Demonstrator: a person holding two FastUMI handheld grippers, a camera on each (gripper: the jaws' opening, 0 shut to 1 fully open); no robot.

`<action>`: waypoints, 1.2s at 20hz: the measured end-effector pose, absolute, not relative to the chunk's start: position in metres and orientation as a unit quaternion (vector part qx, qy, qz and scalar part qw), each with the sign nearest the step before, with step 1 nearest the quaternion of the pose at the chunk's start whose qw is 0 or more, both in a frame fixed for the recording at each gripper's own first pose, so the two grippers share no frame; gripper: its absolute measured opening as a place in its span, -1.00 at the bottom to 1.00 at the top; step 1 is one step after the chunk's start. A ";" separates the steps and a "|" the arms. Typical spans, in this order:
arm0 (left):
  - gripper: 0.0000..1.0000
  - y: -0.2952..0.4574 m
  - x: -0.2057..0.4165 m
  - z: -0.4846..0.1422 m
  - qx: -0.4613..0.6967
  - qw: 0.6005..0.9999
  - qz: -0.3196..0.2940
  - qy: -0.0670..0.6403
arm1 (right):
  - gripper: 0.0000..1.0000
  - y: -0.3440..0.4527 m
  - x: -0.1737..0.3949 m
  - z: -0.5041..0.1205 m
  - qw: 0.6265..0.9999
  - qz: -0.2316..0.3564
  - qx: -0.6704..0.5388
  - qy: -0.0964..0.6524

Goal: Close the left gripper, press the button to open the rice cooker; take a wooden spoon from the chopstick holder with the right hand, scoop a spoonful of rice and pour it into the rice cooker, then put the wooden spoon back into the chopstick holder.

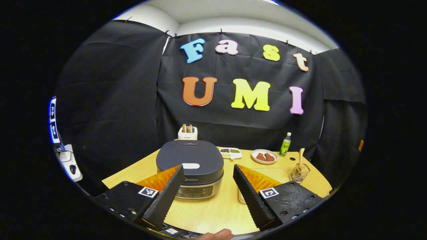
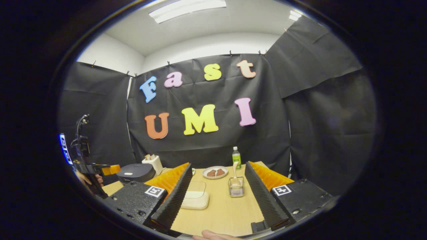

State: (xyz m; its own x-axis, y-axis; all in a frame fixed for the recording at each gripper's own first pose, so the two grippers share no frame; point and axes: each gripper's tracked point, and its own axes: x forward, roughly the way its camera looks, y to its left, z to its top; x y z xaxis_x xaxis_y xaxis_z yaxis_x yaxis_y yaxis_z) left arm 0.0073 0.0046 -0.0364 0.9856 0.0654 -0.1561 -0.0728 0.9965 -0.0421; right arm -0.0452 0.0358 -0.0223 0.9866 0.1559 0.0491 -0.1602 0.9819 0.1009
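The dark rice cooker stands on the wooden table with its lid down and a white button at the lid's front. My left gripper is open, a little short of the cooker, with the cooker's right half between its fingers. The wire chopstick holder with an upright wooden spoon stands at the right. My right gripper is open, facing the holder and spoon from a short distance. A white rice box with a clear lid lies by its left finger.
A white toaster stands behind the cooker. Along the back are a small divided dish, a plate of brown food and a green bottle. A hand holds the left gripper at the far left of the right gripper view.
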 end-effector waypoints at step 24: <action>0.91 -0.054 -0.073 0.003 0.014 0.999 -0.029 -0.021 | 1.00 0.050 -0.054 -0.030 0.995 0.095 0.034 -0.012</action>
State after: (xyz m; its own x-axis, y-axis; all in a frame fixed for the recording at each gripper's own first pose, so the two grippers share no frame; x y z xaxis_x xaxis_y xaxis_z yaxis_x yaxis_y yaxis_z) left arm -0.0729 -0.0535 0.0029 0.9975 -0.0577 0.0417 0.0566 0.9980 0.0284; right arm -0.0544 0.0505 -0.0299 0.9816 0.1888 0.0302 -0.1904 0.9795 0.0651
